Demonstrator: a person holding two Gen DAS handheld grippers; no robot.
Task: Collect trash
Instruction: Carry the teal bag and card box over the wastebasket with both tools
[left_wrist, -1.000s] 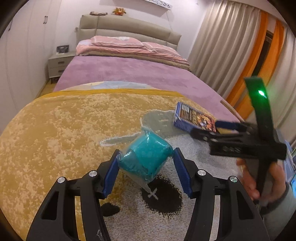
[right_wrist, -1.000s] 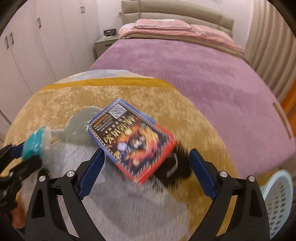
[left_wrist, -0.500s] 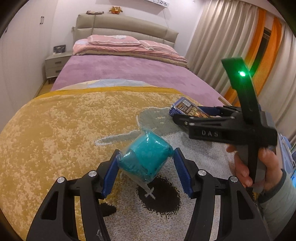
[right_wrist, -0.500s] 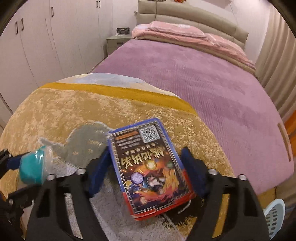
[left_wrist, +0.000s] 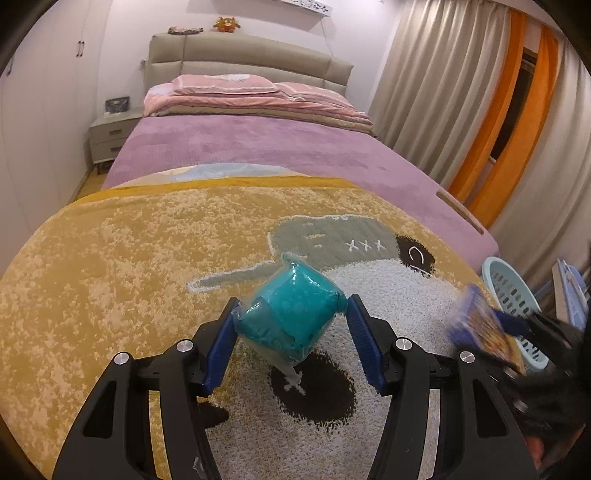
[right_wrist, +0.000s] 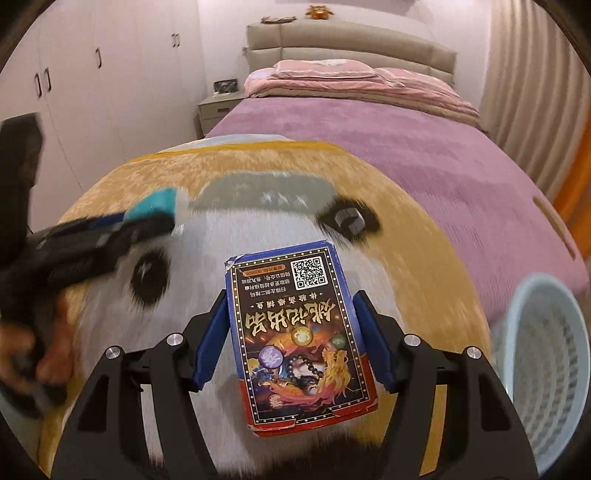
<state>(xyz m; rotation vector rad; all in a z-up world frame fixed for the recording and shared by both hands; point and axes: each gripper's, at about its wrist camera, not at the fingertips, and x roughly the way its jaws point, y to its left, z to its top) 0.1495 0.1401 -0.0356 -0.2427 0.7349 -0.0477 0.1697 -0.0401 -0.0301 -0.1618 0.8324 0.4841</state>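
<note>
My left gripper (left_wrist: 291, 321) is shut on a teal packet in clear wrap (left_wrist: 290, 312) and holds it above the yellow blanket (left_wrist: 129, 258). My right gripper (right_wrist: 290, 321) is shut on a blue and red printed box (right_wrist: 295, 332), lifted off the blanket. In the left wrist view the box (left_wrist: 480, 325) and the right gripper (left_wrist: 517, 325) show blurred at the right, next to the light blue basket (left_wrist: 511, 295). In the right wrist view the left gripper with the teal packet (right_wrist: 155, 203) shows blurred at the left, and the basket (right_wrist: 546, 369) stands at the right.
The yellow blanket with a grey, white and black cartoon pattern (right_wrist: 258, 192) covers the foot of a purple bed (left_wrist: 258, 147). Pink bedding (left_wrist: 251, 92) lies at the headboard. A nightstand (left_wrist: 110, 136) and wardrobes (right_wrist: 74, 92) stand at the left, curtains (left_wrist: 461, 92) at the right.
My right gripper has closed on the box, lifted it off the blanket and swung right toward the basket. The left gripper still holds the teal packet in much the same place.
</note>
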